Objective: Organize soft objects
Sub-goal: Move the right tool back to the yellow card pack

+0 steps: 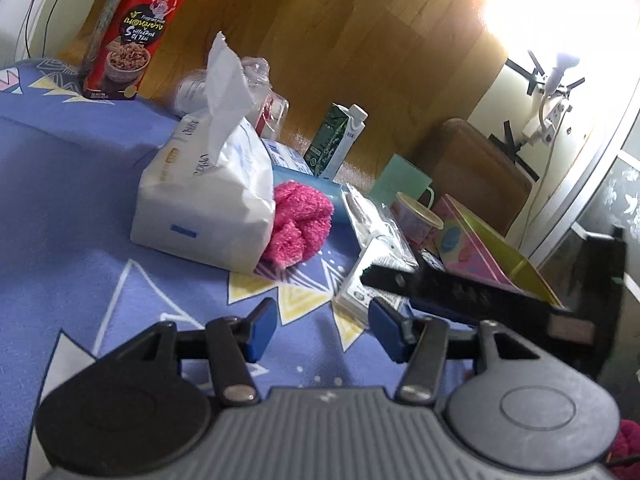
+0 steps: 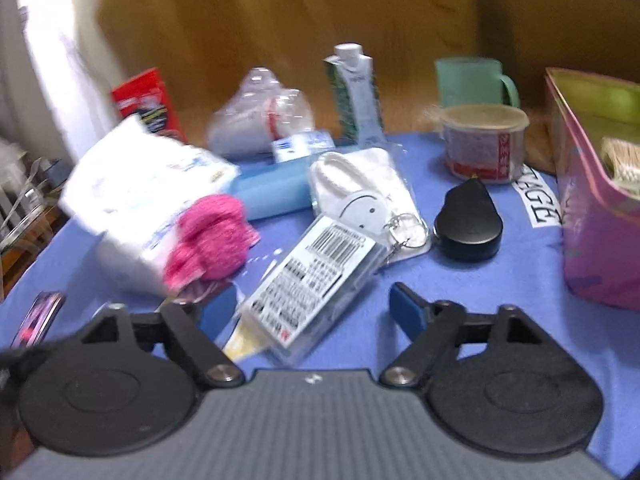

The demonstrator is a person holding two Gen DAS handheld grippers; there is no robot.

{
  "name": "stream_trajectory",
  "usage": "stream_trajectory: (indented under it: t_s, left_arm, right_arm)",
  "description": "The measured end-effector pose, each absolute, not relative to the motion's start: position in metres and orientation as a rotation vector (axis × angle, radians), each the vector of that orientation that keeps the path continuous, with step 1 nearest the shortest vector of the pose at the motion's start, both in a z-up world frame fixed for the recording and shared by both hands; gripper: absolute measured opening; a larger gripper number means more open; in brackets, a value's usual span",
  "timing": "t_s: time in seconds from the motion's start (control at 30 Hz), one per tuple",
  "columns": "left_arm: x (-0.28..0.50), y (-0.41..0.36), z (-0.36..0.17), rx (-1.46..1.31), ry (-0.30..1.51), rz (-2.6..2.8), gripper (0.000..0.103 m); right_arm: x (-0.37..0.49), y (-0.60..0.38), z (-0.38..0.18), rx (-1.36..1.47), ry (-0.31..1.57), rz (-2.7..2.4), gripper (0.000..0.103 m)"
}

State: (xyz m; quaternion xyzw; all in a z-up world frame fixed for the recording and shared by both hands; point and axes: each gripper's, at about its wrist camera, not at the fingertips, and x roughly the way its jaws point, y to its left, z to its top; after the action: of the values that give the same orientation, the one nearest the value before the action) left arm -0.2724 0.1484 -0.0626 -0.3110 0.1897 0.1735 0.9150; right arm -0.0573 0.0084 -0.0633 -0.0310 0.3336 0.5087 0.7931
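A fluffy pink cloth (image 1: 298, 222) lies on the blue patterned cover (image 1: 80, 168), tucked against a white soft tissue pack (image 1: 208, 184). Both also show in the right wrist view, the pink cloth (image 2: 210, 236) in front of the tissue pack (image 2: 140, 192). My left gripper (image 1: 322, 330) is open and empty, low over the cover, a short way in front of the pink cloth. My right gripper (image 2: 312, 310) is open and empty, with a clear barcode packet (image 2: 316, 280) lying between its fingers. A pink and green box (image 2: 600, 200) stands at the right.
A red snack box (image 1: 128, 36), a green-white carton (image 2: 354, 96), a clear plastic bag (image 2: 264, 116), a paper cup (image 2: 482, 140), a green mug (image 2: 472, 80), a black lid (image 2: 468, 220), a packaged white keyring item (image 2: 364, 196) and a blue flat item (image 2: 272, 192) crowd the cover. A phone (image 2: 38, 316) lies at the left edge.
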Motion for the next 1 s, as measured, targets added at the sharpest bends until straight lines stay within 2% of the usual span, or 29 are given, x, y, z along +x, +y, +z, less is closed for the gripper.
stream_trajectory:
  t_s: [0.07, 0.23, 0.27, 0.3, 0.33, 0.37, 0.47, 0.53, 0.6, 0.83, 1.0]
  left_arm:
    - [-0.275, 0.149, -0.064, -0.646, 0.386, 0.348, 0.052]
    - [-0.275, 0.149, -0.065, -0.644, 0.386, 0.334, 0.052]
    - [-0.275, 0.149, -0.065, -0.645, 0.386, 0.333, 0.052]
    - [-0.275, 0.15, -0.065, -0.645, 0.386, 0.333, 0.052]
    - [-0.275, 0.149, -0.066, -0.646, 0.388, 0.335, 0.052]
    - [-0.274, 0.151, -0.066, -0.647, 0.391, 0.334, 0.052]
    - [-0.272, 0.149, -0.065, -0.649, 0.399, 0.33, 0.052]
    - [-0.27, 0.147, -0.065, -0.647, 0.406, 0.325, 0.055]
    - [-0.266, 0.144, -0.063, -0.641, 0.414, 0.32, 0.056]
    - [-0.25, 0.127, -0.061, -0.63, 0.452, 0.282, 0.056]
    - [-0.238, 0.115, -0.059, -0.63, 0.483, 0.244, 0.062]
  right_arm:
    - [-0.056, 0.015, -0.065, -0.026, 0.731, 1.05, 0.098]
    - [-0.064, 0.032, -0.069, -0.089, 0.689, 0.991, 0.095]
    - [-0.064, 0.032, -0.069, -0.103, 0.681, 0.989, 0.091]
    - [-0.064, 0.032, -0.069, -0.116, 0.671, 0.99, 0.076]
    - [-0.065, 0.031, -0.069, -0.128, 0.663, 1.007, 0.069]
    - [-0.064, 0.029, -0.068, -0.13, 0.662, 1.022, 0.066]
    - [-0.061, 0.018, -0.068, -0.125, 0.662, 1.051, 0.045]
    - [-0.062, 0.008, -0.067, -0.13, 0.662, 1.079, 0.022]
    - [-0.066, -0.003, -0.068, -0.149, 0.657, 1.106, 0.015]
    - [-0.08, -0.05, -0.073, -0.219, 0.555, 1.096, 0.014]
    - [-0.097, -0.071, -0.075, -0.352, 0.406, 1.068, 0.015]
